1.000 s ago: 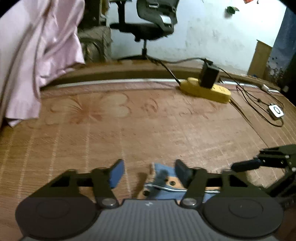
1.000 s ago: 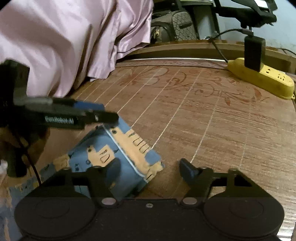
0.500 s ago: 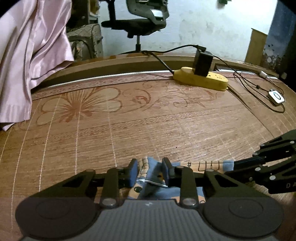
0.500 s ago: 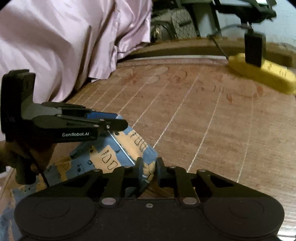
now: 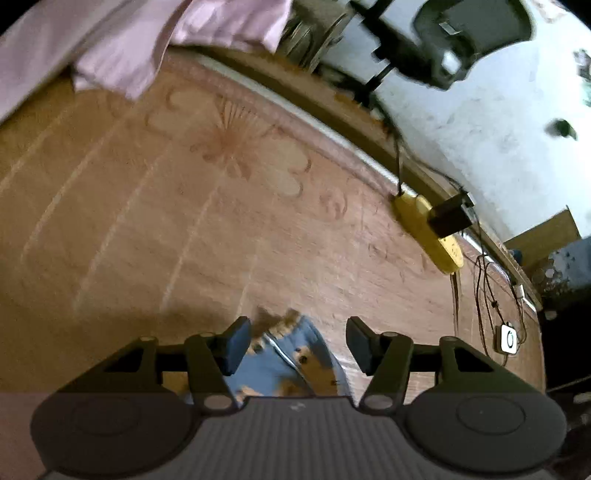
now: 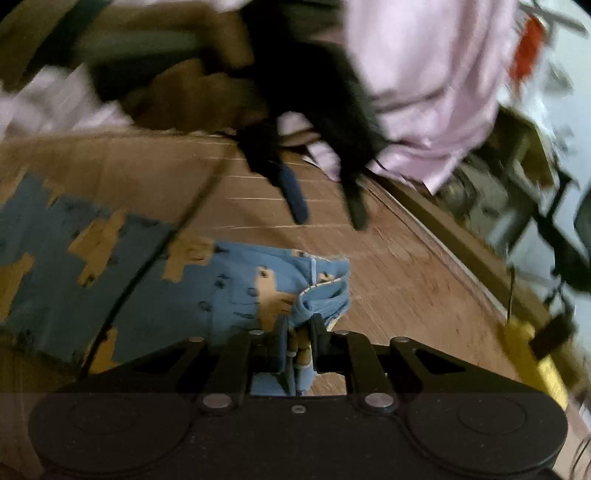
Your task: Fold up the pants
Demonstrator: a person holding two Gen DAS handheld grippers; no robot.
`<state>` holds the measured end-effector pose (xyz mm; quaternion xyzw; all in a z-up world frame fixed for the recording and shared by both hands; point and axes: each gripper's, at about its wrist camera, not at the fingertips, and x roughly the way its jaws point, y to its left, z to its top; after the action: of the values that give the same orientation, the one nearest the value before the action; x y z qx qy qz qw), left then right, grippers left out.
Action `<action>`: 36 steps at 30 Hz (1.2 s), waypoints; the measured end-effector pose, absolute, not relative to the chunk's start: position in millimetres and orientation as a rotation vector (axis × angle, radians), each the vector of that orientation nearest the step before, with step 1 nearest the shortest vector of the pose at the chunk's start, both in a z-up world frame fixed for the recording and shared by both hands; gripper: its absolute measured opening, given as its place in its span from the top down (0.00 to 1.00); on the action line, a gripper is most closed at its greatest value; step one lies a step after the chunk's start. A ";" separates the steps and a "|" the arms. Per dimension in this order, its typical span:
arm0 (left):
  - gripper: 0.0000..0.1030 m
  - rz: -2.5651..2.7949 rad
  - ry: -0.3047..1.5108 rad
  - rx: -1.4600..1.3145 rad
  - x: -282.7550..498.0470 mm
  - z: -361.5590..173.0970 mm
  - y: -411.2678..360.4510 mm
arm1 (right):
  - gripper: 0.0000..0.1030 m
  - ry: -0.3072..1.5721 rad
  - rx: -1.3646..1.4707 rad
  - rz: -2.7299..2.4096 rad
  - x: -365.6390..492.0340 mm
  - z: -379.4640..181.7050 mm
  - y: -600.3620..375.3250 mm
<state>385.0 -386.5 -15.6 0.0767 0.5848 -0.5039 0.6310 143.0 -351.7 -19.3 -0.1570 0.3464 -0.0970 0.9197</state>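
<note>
The pants (image 6: 155, 295) are blue with tan patches and lie spread on a woven mat, reaching to the left in the right wrist view. My right gripper (image 6: 298, 341) is shut on a bunched edge of the pants. My left gripper (image 5: 298, 341) is open; a blue corner of the pants (image 5: 291, 358) lies below and between its fingers, untouched. In the right wrist view the left gripper (image 6: 327, 205) hangs blurred above the mat beyond the pants, fingers apart.
A brown patterned mat (image 5: 221, 206) covers the surface. A pink cloth (image 5: 122, 48) hangs at the upper left. A yellow power strip (image 5: 428, 236) with a black plug and cables lies at the right edge. An office chair (image 5: 465, 33) stands behind.
My left gripper has let go of the pants, opened and lifted away. My right gripper stays shut on the pants and has swung round, so its view turned left.
</note>
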 end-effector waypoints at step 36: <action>0.91 -0.876 1.443 0.325 353.9 -37.9 -402.7 | 0.61 0.751 -0.371 -0.144 148.1 -37.0 -331.9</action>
<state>353.9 -402.7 -37.9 0.1433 0.6360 -0.3859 0.6527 148.1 -331.9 -37.0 -0.1801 0.3643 -0.0698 0.9110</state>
